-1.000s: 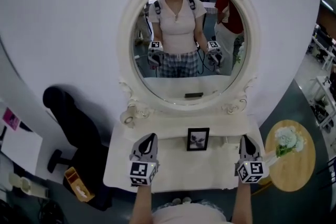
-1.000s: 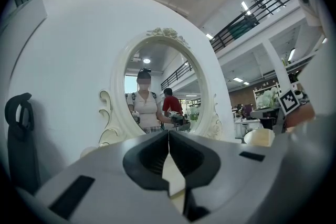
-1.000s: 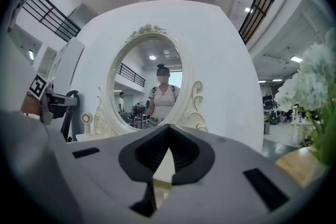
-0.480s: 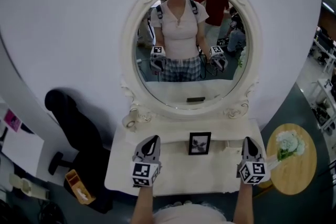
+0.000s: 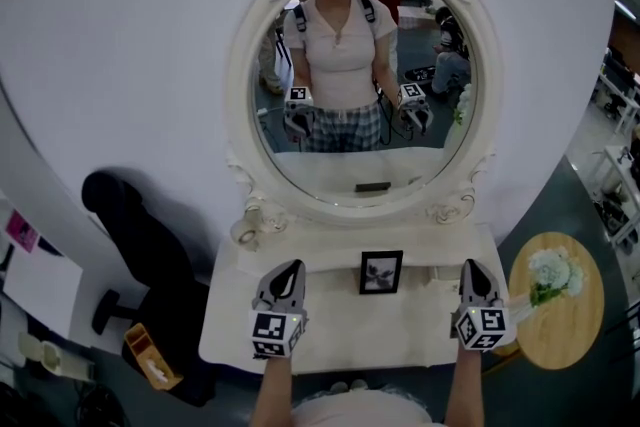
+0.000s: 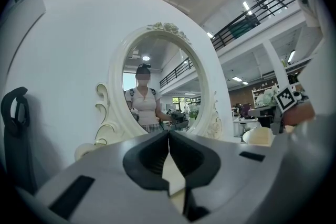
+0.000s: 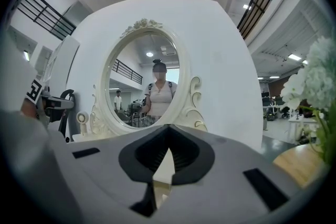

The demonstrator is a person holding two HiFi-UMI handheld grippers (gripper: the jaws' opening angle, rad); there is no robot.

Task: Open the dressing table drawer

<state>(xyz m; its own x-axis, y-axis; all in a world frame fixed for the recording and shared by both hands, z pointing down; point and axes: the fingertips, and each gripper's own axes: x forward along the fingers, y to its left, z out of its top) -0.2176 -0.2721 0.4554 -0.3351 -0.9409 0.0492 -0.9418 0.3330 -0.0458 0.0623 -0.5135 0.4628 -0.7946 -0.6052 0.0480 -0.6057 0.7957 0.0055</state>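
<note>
The white dressing table (image 5: 330, 340) stands against a white wall under an ornate oval mirror (image 5: 360, 75). Its drawer front is hidden below the tabletop's near edge in every view. My left gripper (image 5: 291, 265) hovers level over the left part of the tabletop, shut with nothing between its jaws (image 6: 168, 132). My right gripper (image 5: 470, 264) hovers over the right end of the tabletop, also shut and empty (image 7: 168, 126). Both point toward the mirror, which reflects the person holding them.
A small black photo frame (image 5: 380, 272) stands mid-table between the grippers. A small round white ornament (image 5: 245, 231) sits at the table's back left. A black office chair (image 5: 135, 225) is on the left; a round wooden side table (image 5: 580, 330) with white flowers (image 5: 552, 267) is on the right.
Both grippers have kept their place over the tabletop. The head view shifted slightly, and the people reflected in the mirror behind moved.
</note>
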